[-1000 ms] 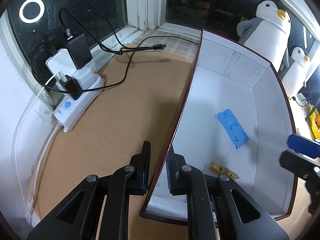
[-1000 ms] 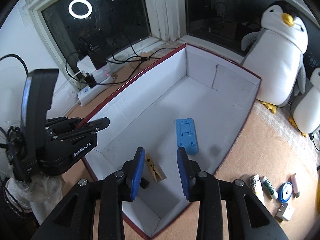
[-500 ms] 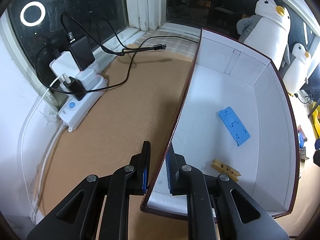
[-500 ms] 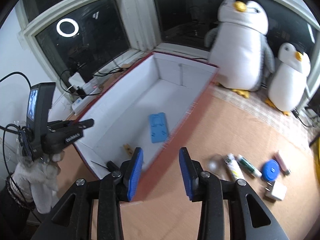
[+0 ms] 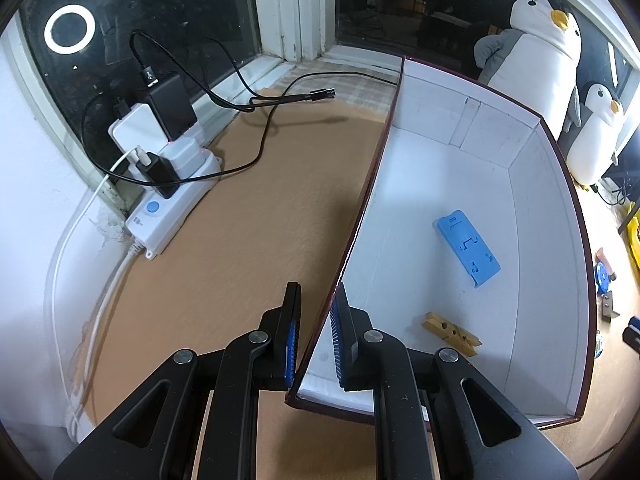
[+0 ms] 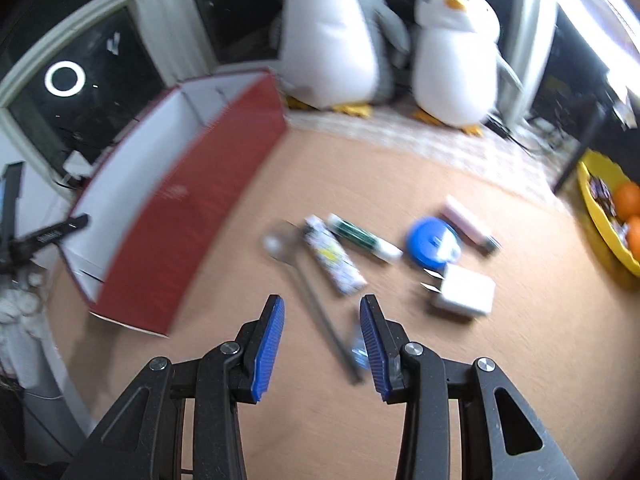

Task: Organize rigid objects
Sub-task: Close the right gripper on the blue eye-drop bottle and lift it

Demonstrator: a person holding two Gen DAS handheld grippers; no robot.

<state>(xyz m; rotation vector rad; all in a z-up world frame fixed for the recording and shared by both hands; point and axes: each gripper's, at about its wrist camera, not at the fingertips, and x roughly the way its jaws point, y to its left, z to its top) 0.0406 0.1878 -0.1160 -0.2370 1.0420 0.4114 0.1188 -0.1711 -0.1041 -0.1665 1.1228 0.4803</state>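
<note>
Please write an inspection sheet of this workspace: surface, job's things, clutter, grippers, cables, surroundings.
Surface: brown fibreboard tabletop.
Job's things: red cardboard box with white inside holds a blue plastic phone stand and a wooden clothespin; outside lie a spoon, two tubes, a blue round case, a white charger.
Clutter: yellow bowl with oranges.
Grippers: left gripper shut on the box wall; right gripper open, empty, jaws just opening.
Cables: black cables, white power strip.
Surroundings: dark window, two plush penguins.
</note>
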